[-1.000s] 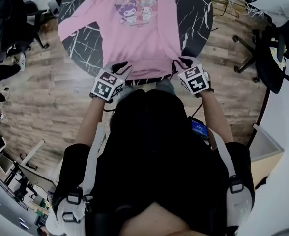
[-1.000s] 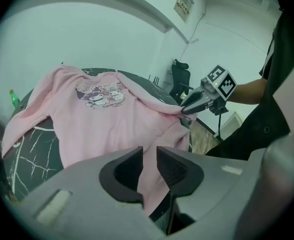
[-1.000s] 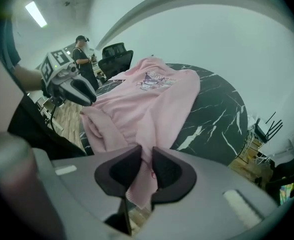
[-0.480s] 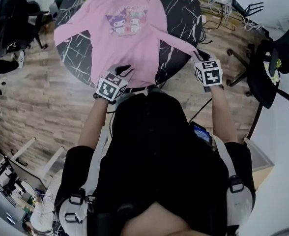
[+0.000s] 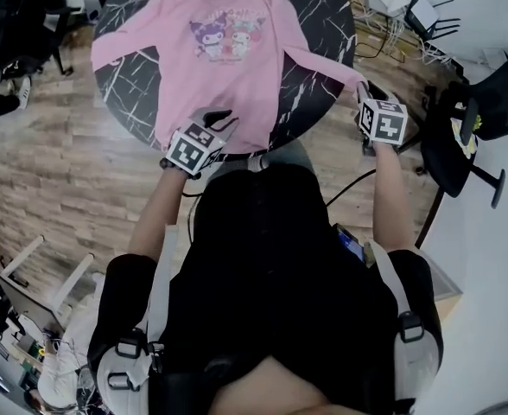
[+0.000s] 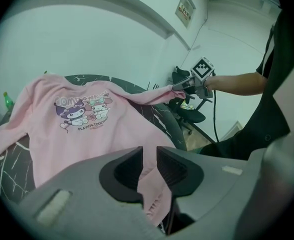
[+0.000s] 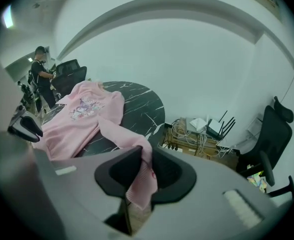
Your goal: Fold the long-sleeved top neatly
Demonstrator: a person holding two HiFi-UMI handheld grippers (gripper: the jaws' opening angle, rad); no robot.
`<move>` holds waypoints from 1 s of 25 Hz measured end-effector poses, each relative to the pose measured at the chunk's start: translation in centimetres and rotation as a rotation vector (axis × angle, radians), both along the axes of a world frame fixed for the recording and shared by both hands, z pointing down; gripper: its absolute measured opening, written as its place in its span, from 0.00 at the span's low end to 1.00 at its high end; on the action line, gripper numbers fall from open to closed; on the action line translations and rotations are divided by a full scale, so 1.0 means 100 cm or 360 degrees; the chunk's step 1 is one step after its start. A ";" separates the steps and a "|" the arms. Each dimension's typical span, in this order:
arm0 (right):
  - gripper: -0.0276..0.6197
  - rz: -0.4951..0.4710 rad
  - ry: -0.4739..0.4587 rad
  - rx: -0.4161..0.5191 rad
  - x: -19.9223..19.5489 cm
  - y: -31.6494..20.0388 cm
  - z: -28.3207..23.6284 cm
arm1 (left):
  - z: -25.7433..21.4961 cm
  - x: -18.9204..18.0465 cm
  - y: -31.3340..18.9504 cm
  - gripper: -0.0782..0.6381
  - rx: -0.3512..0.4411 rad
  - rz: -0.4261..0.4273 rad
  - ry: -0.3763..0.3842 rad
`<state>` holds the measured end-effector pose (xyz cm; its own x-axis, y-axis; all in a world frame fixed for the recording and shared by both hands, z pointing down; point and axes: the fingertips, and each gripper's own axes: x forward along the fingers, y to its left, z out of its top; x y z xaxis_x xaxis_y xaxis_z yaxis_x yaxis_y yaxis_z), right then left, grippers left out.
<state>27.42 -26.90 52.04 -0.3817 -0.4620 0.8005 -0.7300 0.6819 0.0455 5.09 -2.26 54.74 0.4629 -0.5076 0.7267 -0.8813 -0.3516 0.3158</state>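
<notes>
Long-sleeved top [image 5: 228, 59] flat on table [image 5: 323, 15], no fold made yet — left gripper [image 5: 212, 118] clamps hem [image 6: 154, 199], right gripper [image 5: 363, 88] clamps outstretched sleeve cuff [image 7: 139, 184].

This looks like an office or workroom. A black swivel chair [image 5: 474, 111] stands at the right and more office chairs [image 5: 12, 24] at the far left. The floor [image 5: 64, 171] is wood-look planks. The walls [image 7: 187, 59] are plain white, with a framed notice [image 6: 185, 8] high up. A round black table [image 5: 323, 24] with white veining fills the middle. Beside it, against the wall, routers [image 7: 218, 129] sit among tangled cables [image 7: 187, 138] on the floor. Another person [image 7: 39, 76] stands by a chair on the far side.
</notes>
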 end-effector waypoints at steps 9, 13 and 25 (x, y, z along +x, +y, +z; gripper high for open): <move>0.16 -0.0171 -0.0003 -0.0028 0.025 -0.073 0.015 | 0.005 0.041 -0.031 0.24 -0.0070 -0.0250 -0.0063; 0.16 -0.0271 -0.0012 -0.0057 0.050 -0.117 0.024 | 0.007 0.082 -0.060 0.24 -0.0080 -0.0427 -0.0035; 0.17 -0.0718 0.0004 0.0146 0.068 -0.164 0.009 | 0.005 0.121 -0.105 0.24 -0.0071 -0.0677 -0.0074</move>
